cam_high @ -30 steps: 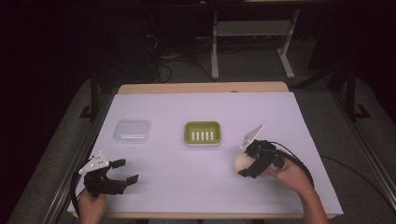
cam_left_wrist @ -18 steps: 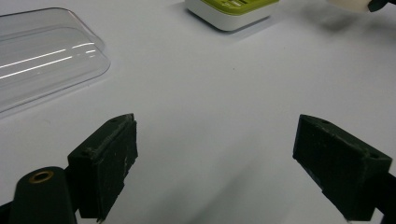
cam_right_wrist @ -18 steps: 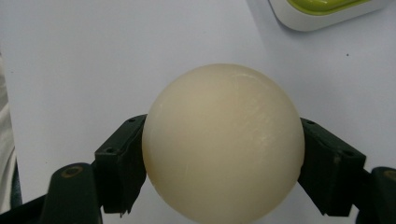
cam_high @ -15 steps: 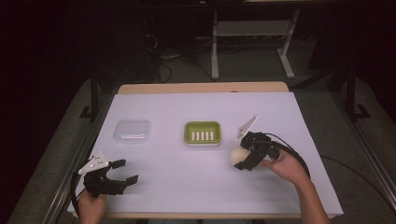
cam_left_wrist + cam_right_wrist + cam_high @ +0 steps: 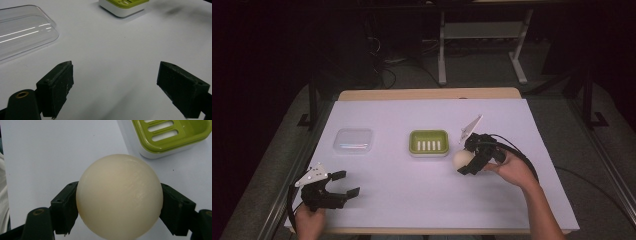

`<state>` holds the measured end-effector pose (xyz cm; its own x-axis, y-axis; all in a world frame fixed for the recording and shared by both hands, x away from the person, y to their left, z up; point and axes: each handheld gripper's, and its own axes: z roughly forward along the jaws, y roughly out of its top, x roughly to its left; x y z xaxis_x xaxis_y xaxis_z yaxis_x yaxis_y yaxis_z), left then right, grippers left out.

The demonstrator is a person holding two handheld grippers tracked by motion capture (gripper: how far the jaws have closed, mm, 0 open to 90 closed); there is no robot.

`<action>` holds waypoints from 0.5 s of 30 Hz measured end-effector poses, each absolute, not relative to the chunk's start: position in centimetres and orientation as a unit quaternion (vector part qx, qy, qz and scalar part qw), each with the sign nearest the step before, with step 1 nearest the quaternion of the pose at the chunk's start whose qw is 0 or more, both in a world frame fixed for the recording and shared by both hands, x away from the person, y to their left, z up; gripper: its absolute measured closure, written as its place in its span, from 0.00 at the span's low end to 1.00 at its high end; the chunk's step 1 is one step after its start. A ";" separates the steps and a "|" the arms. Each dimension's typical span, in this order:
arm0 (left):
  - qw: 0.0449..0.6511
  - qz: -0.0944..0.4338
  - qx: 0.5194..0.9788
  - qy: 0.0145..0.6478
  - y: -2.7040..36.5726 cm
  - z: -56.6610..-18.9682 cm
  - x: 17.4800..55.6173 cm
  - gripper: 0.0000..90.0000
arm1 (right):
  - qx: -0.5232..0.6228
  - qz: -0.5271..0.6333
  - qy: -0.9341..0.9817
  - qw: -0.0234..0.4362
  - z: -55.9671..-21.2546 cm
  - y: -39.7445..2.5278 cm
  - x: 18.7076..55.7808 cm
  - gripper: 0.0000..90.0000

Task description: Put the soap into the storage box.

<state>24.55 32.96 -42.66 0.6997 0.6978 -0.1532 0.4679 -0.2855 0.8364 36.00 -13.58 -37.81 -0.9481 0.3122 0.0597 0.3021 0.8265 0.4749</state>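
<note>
My right gripper (image 5: 466, 161) is shut on a round cream soap bar (image 5: 462, 158), held above the table just right of the green soap dish (image 5: 428, 142). In the right gripper view the soap bar (image 5: 119, 195) sits squeezed between both jaws, with the slotted green dish (image 5: 172, 135) at the upper right. At the table's front left my left gripper (image 5: 346, 183) rests low and stands open, nothing between its fingers (image 5: 56, 86). The left gripper view has the dish (image 5: 123, 6) far off at the top.
A clear plastic lid (image 5: 354, 140) lies left of the dish; it is at the upper left as the lid (image 5: 22, 30) in the left gripper view. A white sheet (image 5: 412, 200) covers the table. Dark floor and a metal stand (image 5: 482, 35) lie beyond the far edge.
The right gripper has carried the soap bar up and to the left, closer to the green dish. The left gripper has stayed where it was.
</note>
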 end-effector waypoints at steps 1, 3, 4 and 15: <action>0.471 0.123 0.792 0.368 33.0 -42.7 24.5 0.14 | 0.160 0.245 0.956 0.010 -37.7 -13.5 36.1 0.26; 0.472 0.122 0.792 0.368 33.0 -42.7 24.5 0.14 | 0.159 0.247 0.956 0.010 -37.6 -13.4 36.3 0.26; 0.472 0.122 0.792 0.368 33.0 -42.7 24.5 0.14 | 0.157 0.249 0.956 0.009 -37.6 -13.4 36.5 0.26; 0.473 0.122 0.792 0.367 32.9 -42.6 24.6 0.14 | 0.151 0.260 0.954 0.008 -36.8 -12.7 37.6 0.26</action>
